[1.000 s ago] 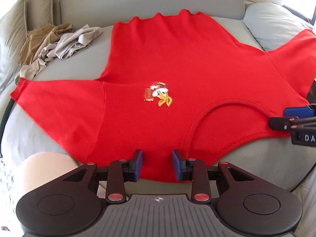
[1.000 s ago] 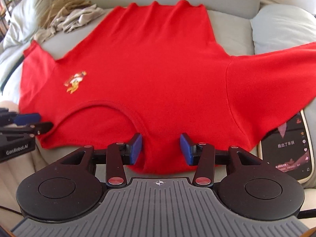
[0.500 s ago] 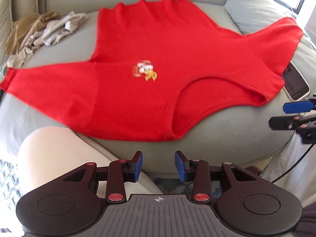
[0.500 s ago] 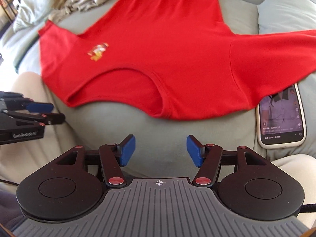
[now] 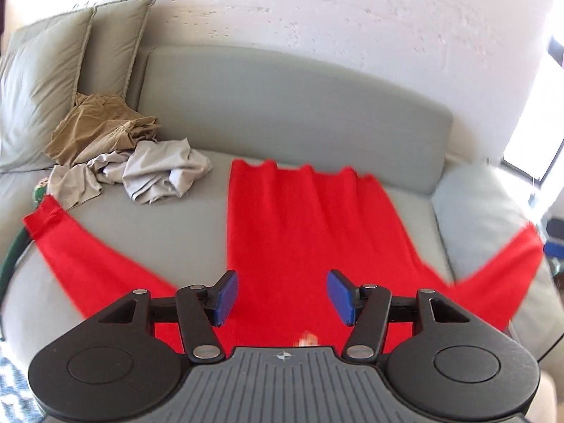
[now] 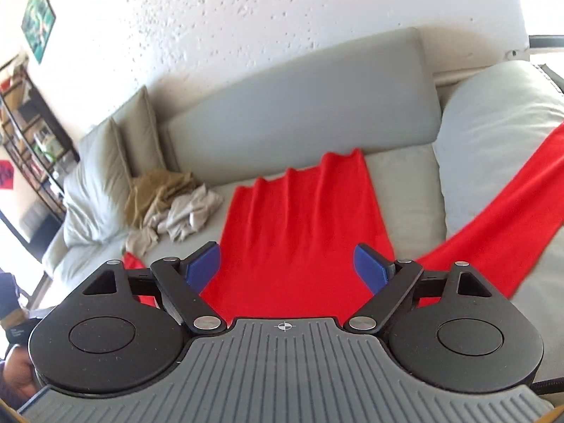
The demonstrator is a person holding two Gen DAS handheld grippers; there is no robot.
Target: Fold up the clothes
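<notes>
With the red shirt [image 5: 310, 232] spread flat on the sofa [image 5: 289, 112] and both the left gripper [image 5: 282, 296] and right gripper [image 6: 287, 268] opening, empty, 1 sleeve could be snagged and the cloth bunched if the next grasp is made too shallow

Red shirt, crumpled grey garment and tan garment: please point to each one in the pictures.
Red shirt [image 5: 310, 232]: left wrist view, middle of its body.
Grey garment [image 5: 158, 172]: left wrist view, its bunched centre.
Tan garment [image 6: 158, 190]: right wrist view, its upper folds.
</notes>
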